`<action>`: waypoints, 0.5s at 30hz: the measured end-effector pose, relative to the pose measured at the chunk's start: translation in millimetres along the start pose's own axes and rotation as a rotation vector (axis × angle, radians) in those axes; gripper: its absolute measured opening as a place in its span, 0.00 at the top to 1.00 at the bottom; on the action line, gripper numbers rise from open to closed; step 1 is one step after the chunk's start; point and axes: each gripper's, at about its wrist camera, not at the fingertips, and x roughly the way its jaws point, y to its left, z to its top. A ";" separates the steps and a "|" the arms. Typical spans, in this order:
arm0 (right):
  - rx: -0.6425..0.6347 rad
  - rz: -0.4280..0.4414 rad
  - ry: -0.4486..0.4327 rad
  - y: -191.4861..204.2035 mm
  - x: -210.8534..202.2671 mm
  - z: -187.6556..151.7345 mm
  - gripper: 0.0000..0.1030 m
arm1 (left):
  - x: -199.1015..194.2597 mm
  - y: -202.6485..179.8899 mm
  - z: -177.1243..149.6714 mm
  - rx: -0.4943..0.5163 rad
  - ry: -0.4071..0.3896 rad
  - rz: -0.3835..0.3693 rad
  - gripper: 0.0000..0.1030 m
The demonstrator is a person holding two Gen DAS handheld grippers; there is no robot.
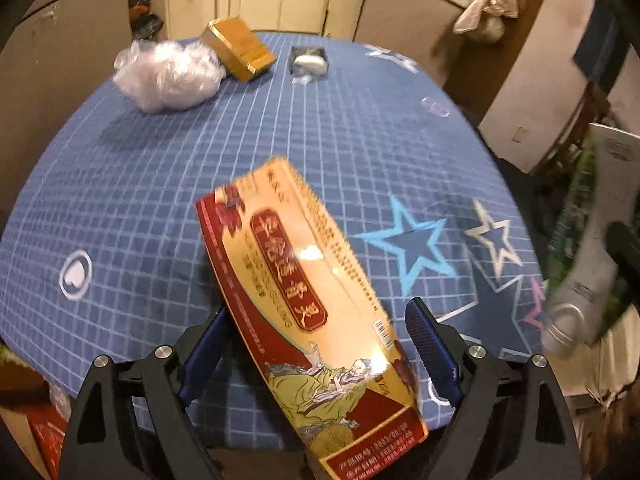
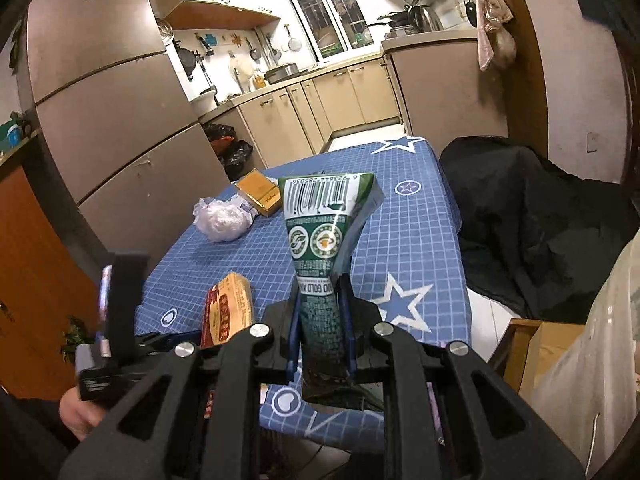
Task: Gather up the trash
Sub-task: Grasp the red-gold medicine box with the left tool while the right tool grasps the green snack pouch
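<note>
here, over a blue checked tablecloth (image 1: 248, 128) in a small kitchen, two pieces of trash are up off the table at once: the right gripper (image 2: 322, 344) is clamped on the crushed lower part of a green carton (image 2: 326, 232), and a long red and gold box (image 1: 308, 304) lies between the fingers of the left gripper (image 1: 320, 356). the left jaws look spread, with a gap showing beside the right finger, so whether the box is truly pinched cannot be told. the pick-up step appears in hand; next each piece would need carrying to a bin, perhaps the plastic bag (image 2: 600, 360) at near right. the carton stands upright, barcode end up. the box's long axis runs from near right to far left, tilted, its far end pointing toward the crumpled plastic wrap (image 1: 168, 76) and the yellow box (image 1: 240, 46), both still on the far table.
</note>
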 end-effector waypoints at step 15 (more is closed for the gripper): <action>-0.106 -0.021 0.370 36.8 110.5 19.8 0.81 | -2.2 70.6 25.3 0.289 -0.076 0.142 0.26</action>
